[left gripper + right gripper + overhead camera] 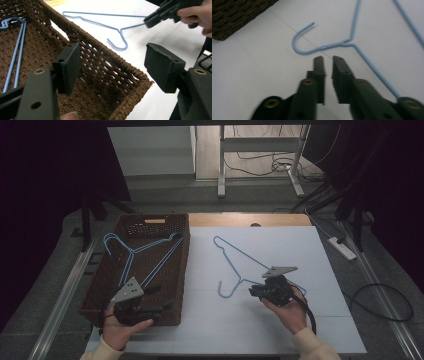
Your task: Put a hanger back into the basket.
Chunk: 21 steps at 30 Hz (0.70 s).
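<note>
Dim flooring, trailing cables (385,305) and the legs of a metal stand (260,165) are seen beyond a worktop (280,330) covered in white sheeting. At 9 o'clock on that worktop a brown wicker basket (182,270) is set, and two blue wire hangers (142,255) are laid inside it, their hooks towards the far left corner. A third blue hanger (235,262) is laid flat on the white sheet at about the middle, well apart from the basket, with its hook (298,41) curled towards the near edge.

The left hand-held gripper (150,302) is held over the near end of the basket at 7 o'clock, its jaws spread wide with nothing between them; in the left gripper view the woven basket rim (125,67) is seen between the two pads (70,65), and the hanger on the sheet (117,30) is seen beyond it.

The right hand-held gripper (256,291) is held at 5 o'clock, just beside the hanger's neck. In the right gripper view its jaws are nearly pressed together, only a thin gap being left, and no wire is pinched between them; the twisted neck (334,45) is seen just past the tips. One arm of the hanger (377,72) is run along the right jaw's side. No obstacle is placed between the tips and the wire.
</note>
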Each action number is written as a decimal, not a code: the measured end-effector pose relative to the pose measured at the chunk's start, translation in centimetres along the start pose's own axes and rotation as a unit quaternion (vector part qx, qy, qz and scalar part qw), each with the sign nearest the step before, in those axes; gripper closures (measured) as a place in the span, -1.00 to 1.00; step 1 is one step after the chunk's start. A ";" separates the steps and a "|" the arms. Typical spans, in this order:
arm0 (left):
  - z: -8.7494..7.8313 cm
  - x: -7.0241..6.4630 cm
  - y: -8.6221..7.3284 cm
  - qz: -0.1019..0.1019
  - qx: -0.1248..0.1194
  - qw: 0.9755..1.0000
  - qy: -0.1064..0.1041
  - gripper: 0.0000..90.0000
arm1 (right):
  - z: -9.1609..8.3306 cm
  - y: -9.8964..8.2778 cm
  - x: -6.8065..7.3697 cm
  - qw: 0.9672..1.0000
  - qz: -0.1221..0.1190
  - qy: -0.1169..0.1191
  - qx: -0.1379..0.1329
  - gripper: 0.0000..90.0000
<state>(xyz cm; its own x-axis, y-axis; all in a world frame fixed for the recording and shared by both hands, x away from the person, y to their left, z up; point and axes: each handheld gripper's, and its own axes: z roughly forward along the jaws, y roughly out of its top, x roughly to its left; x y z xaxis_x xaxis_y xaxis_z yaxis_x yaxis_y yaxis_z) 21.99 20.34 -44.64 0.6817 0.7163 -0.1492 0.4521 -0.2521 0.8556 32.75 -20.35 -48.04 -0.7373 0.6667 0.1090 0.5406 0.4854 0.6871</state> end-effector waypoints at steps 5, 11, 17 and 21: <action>0.0 0.0 0.0 0.000 0.000 1.000 0.000 -0.33 | 3.2 1.4 0.7 0.999 0.004 0.019 0.031 1.00; 0.0 0.1 -0.1 -0.001 0.001 1.000 0.000 -0.33 | 5.8 2.8 1.6 0.998 0.001 0.042 0.050 1.00; 0.1 0.1 -0.1 0.000 0.002 1.000 0.000 -0.33 | 7.5 3.3 2.3 0.996 -0.012 0.051 0.066 1.00; 0.1 0.1 -0.1 0.000 0.003 1.000 0.000 -0.33 | 8.0 3.2 2.7 0.995 -0.012 0.059 0.077 1.00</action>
<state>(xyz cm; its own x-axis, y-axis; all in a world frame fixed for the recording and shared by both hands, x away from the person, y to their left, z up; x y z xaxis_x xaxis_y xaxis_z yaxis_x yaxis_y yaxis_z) 22.07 20.32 -44.80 0.6812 0.7166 -0.1497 0.4556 -0.2549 0.8529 35.81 -12.46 -51.30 -0.7885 0.5873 0.1826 0.5707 0.5880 0.5732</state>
